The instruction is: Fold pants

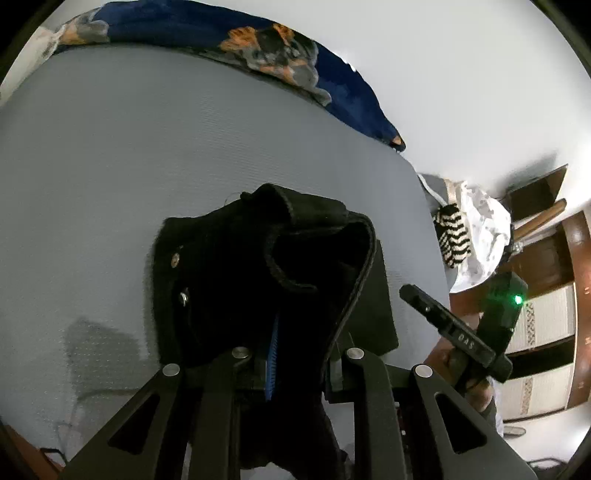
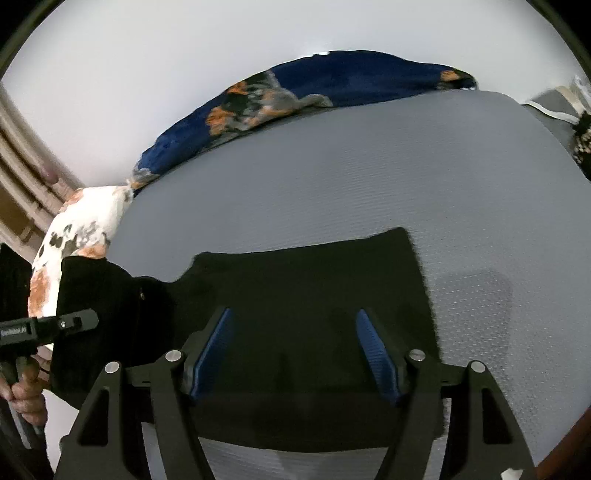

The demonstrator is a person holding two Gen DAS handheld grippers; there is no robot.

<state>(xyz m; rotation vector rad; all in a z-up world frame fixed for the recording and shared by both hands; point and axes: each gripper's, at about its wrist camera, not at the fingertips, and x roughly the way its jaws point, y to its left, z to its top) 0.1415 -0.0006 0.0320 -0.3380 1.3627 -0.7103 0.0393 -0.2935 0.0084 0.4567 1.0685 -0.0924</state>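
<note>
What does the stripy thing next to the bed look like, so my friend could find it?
Start at the big grey bed and go to the side away from the blue blanket, where a heap of cloth lies by the brown wooden furniture. The stripy thing lies on that heap against a white cloth. It alone has black and cream zigzag stripes.

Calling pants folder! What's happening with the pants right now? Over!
Left gripper jaws shut on black pants, waistband end lifted. Right gripper jaws open above the flat part, not gripping. Grey bed around pants bare; blue blanket at far edge.
</note>
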